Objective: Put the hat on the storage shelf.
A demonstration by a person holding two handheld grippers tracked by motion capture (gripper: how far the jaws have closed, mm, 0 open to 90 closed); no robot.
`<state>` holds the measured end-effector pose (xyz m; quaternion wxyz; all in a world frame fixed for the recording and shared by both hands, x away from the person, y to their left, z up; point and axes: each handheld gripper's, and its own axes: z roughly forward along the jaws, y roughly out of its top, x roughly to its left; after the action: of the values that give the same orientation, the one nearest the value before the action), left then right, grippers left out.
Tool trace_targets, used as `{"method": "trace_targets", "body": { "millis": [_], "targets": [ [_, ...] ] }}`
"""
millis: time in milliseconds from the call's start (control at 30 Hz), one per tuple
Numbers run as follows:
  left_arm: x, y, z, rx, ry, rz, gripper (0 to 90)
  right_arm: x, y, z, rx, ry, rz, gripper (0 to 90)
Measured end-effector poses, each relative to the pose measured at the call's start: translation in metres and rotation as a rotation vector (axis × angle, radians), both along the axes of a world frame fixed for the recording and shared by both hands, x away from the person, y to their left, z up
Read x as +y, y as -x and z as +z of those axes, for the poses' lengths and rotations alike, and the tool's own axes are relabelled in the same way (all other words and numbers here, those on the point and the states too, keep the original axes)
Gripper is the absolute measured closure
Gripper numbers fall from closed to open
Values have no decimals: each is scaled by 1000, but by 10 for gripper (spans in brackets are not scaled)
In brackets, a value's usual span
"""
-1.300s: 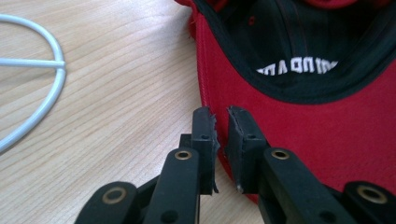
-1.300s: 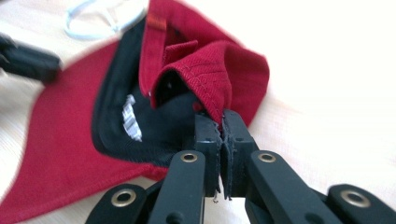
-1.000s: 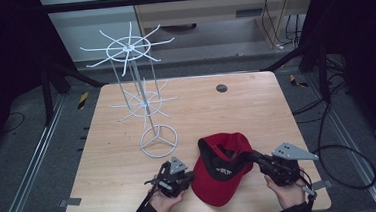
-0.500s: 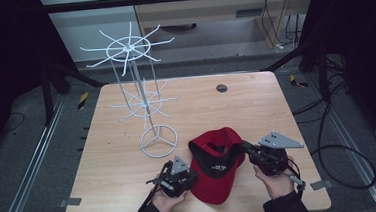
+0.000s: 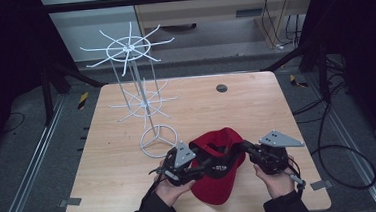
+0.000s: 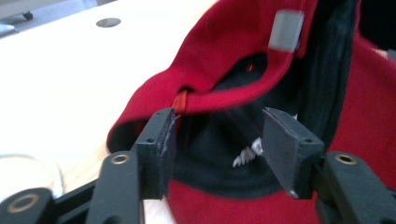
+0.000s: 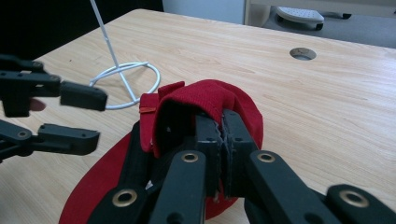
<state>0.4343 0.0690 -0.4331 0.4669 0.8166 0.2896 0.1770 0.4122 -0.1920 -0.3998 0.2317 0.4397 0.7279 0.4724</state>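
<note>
A red cap (image 5: 220, 181) with a black lining lies at the table's front edge, its crown lifted. My right gripper (image 5: 242, 148) comes in from the right and is shut on the cap's crown fabric (image 7: 205, 100), pads (image 7: 236, 135) pinched together on it. My left gripper (image 5: 205, 165) faces the cap from the left. Its jaws have just been opening and stand wide; the pads (image 6: 161, 144) flank the cap's rear opening and strap (image 6: 224, 95) without pressing. In the right gripper view the left gripper (image 7: 77, 116) shows open beside the cap.
A white wire display stand (image 5: 140, 102) with spoked tiers rises behind the cap, its ring base (image 5: 158, 140) close to the left gripper. A round cable hole (image 5: 221, 88) sits in the table (image 5: 276, 110) farther back. Dark frame posts flank the table.
The left gripper let go of the cap, opened and rose a little. The right gripper drew the cap leftward and up, bunching its crown.
</note>
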Motion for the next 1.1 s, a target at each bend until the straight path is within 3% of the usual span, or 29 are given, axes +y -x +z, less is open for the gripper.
{"method": "trace_targets", "body": {
  "millis": [200,400,633,667,700,833,1100],
  "targets": [
    [-35,-4,2,14,-10,-40,349,2,-1,2,4,5,5,879],
    [-54,-8,2,23,-6,-47,371,2,-1,2,5,5,13,878],
    [-60,-16,3,51,16,-33,578,2,-1,3,12,11,27,877],
    [-60,-19,4,81,18,-47,649,2,-1,2,12,14,30,877],
    [-61,-20,4,83,14,-45,702,2,-2,2,8,17,30,876],
    [-63,-23,8,97,-9,-47,726,1,-3,0,19,14,29,874],
    [-52,-27,22,99,27,-33,753,-3,-3,-1,22,-2,36,818]
  ]
}}
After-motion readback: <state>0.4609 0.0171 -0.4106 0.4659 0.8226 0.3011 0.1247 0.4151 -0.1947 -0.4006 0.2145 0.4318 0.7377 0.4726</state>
